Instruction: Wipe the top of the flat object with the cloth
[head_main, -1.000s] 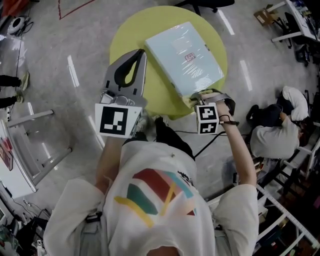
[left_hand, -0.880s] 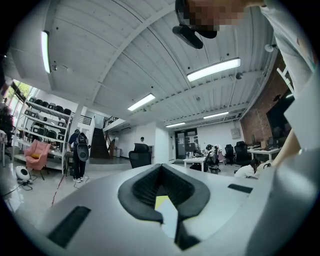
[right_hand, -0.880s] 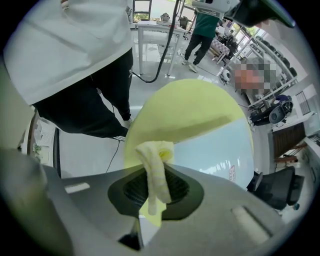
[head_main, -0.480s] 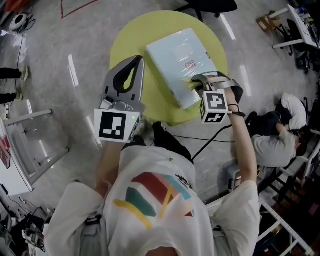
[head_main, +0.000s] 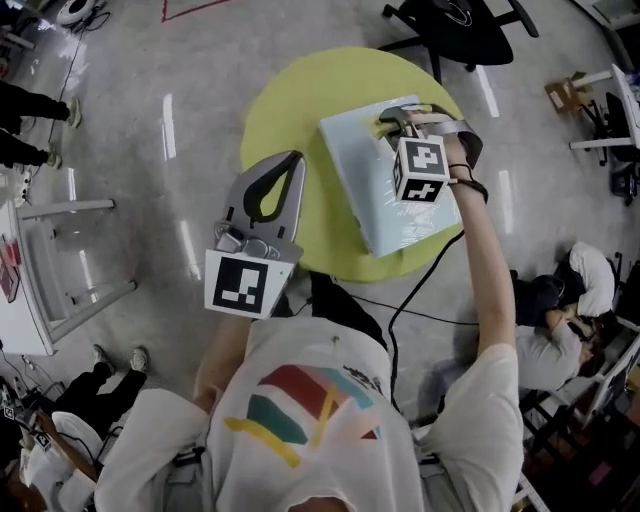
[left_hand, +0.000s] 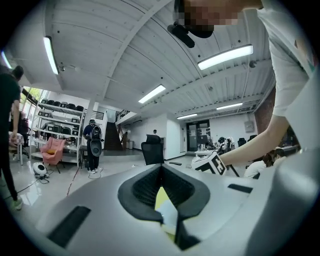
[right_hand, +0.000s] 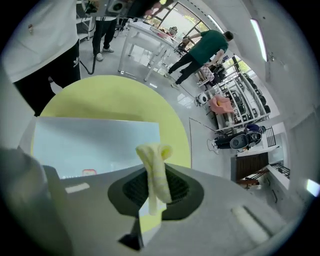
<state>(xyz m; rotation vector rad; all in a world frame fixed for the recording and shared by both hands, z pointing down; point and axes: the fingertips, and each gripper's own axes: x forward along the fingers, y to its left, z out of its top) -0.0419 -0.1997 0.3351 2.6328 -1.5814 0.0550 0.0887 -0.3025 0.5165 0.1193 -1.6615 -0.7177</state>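
A pale blue flat object (head_main: 385, 195) in shiny wrap lies on the right half of a round yellow-green table (head_main: 290, 110). My right gripper (head_main: 392, 122) is over the flat object's far end, shut on a yellow cloth (head_main: 384, 126). In the right gripper view the cloth (right_hand: 157, 152) sticks up from between the jaws of the right gripper (right_hand: 153, 174), with the flat object (right_hand: 95, 140) spread below. My left gripper (head_main: 297, 158) hangs over the table's left part, beside the flat object, shut and holding nothing. The left gripper (left_hand: 161, 169) shows only sealed jaws in its own view.
A black office chair (head_main: 455, 25) stands beyond the table. A person (head_main: 555, 325) sits on the floor at the right. A white table frame (head_main: 45, 285) is at the left. A black cable (head_main: 400, 300) hangs from the right gripper past the table's near edge.
My right gripper has carried the cloth along the flat object, from its near edge to its far end. The left gripper has stayed over the table's left side.
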